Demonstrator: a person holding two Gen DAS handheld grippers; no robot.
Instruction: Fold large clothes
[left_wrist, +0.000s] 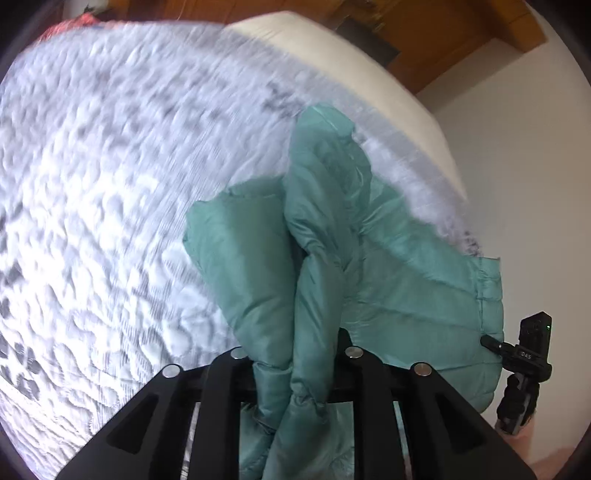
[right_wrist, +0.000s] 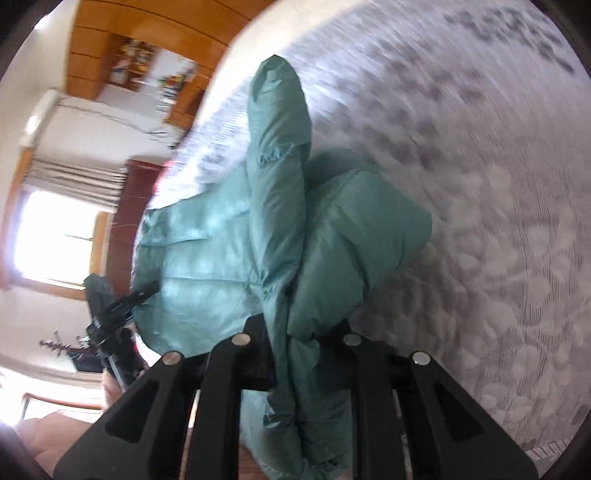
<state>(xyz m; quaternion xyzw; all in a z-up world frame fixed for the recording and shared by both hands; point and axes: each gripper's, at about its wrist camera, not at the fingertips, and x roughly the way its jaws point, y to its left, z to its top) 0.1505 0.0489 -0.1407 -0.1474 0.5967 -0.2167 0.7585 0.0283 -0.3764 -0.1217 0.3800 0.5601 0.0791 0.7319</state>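
Observation:
A teal puffer jacket (left_wrist: 332, 258) hangs bunched over a bed with a white and grey patterned cover (left_wrist: 110, 184). My left gripper (left_wrist: 295, 365) is shut on a fold of the jacket, which runs down between its fingers. My right gripper (right_wrist: 295, 350) is shut on another fold of the same jacket (right_wrist: 280, 221). The right gripper shows at the jacket's far edge in the left wrist view (left_wrist: 524, 354), and the left gripper shows at the jacket's left edge in the right wrist view (right_wrist: 118, 306). The jacket's lower part is hidden behind the gripper bodies.
The bed cover (right_wrist: 480, 184) fills most of both views, blurred by motion. A white mattress edge (left_wrist: 369, 81) runs by a wooden cabinet (left_wrist: 443, 37). A window with curtains (right_wrist: 66, 221) and wooden shelves (right_wrist: 147, 55) lie to the left in the right wrist view.

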